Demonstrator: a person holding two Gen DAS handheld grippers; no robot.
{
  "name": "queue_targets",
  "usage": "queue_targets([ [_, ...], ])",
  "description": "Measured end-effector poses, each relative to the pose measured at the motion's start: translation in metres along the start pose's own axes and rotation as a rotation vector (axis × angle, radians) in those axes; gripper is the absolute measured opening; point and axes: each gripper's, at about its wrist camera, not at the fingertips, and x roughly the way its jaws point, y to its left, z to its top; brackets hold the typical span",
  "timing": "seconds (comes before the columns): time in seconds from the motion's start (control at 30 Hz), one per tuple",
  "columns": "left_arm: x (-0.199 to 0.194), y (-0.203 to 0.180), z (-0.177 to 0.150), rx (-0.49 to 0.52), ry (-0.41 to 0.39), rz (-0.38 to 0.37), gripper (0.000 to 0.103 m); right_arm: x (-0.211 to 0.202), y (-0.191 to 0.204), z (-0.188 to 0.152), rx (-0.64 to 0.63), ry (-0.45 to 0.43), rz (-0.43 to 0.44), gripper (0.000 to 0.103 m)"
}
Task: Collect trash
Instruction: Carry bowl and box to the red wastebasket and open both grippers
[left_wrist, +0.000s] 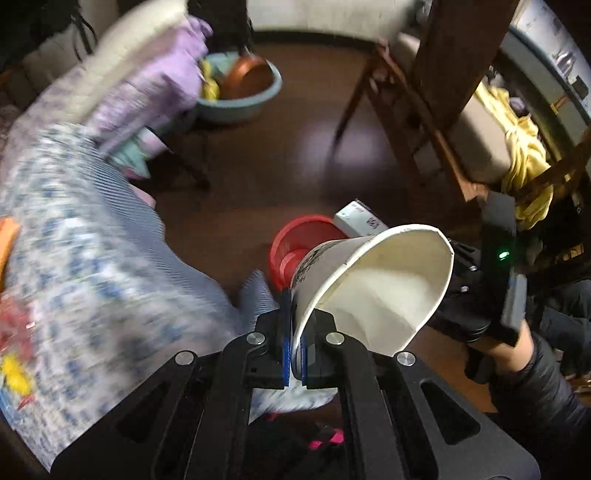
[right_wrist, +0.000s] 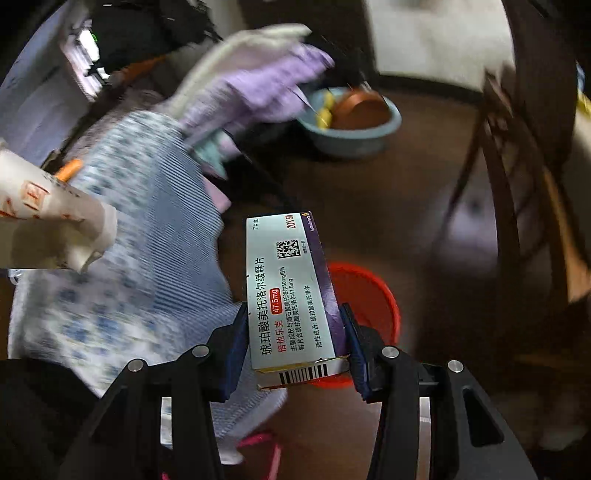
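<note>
At lower centre of each view, a light, easily crushed paper cup (left_wrist: 373, 291) is pinched by its rim in the fully closed left gripper (left_wrist: 294, 354), while a stiff medicine box (right_wrist: 291, 295) is clamped across its sides by the half-open right gripper (right_wrist: 295, 343) above a red bin (right_wrist: 369, 295).

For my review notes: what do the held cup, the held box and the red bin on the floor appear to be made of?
Cup: paper, matte white inside, its thin rim squashed out of round in the left gripper.
Box: thin printed cardboard, slightly glossy, with crisp folded edges and a barcode flap, in the right gripper.
Red bin: probably plastic, judging by its smooth, even red surface; blur leaves it uncertain.
</note>
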Motion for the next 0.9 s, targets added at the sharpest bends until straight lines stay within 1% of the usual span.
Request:
queue_targets([
  [0.1,0.044,-0.013,0.019,-0.004,0.088,-0.037,0.005,0.034,-0.019,-0.011,0.053,0.059,-0.009,0.047],
  [0.27,0.100,-0.025,0.038,-0.018,0.189,-0.044,0.005,0.069,-0.039,-0.028,0.101,0.124,-0.018,0.047],
  [0.4,0.138,-0.025,0.052,-0.041,0.236,-0.033,0.005,0.092,-0.053,-0.035,0.142,0.157,-0.026,0.047],
  [0.53,0.169,-0.025,0.058,-0.074,0.270,-0.056,0.006,0.106,-0.060,-0.038,0.171,0.176,-0.025,0.048],
  [0.6,0.179,-0.027,0.061,-0.079,0.280,-0.052,0.012,0.112,-0.062,-0.039,0.183,0.183,-0.019,0.049],
  [0.67,0.184,-0.027,0.062,-0.074,0.283,-0.041,0.013,0.116,-0.067,-0.039,0.198,0.184,-0.022,0.050],
  [0.73,0.186,-0.029,0.063,-0.082,0.284,-0.031,0.023,0.121,-0.069,-0.040,0.208,0.190,-0.030,0.050],
  [0.77,0.183,-0.027,0.063,-0.094,0.275,-0.038,0.035,0.121,-0.070,-0.040,0.213,0.190,-0.033,0.050],
  [0.8,0.180,-0.027,0.064,-0.100,0.267,-0.039,0.041,0.121,-0.069,-0.043,0.219,0.190,-0.036,0.050],
  [0.87,0.172,-0.026,0.062,-0.096,0.239,-0.043,0.042,0.118,-0.068,-0.047,0.223,0.188,-0.034,0.051],
  [0.9,0.170,-0.025,0.063,-0.096,0.231,-0.041,0.042,0.123,-0.068,-0.043,0.224,0.187,-0.033,0.052],
])
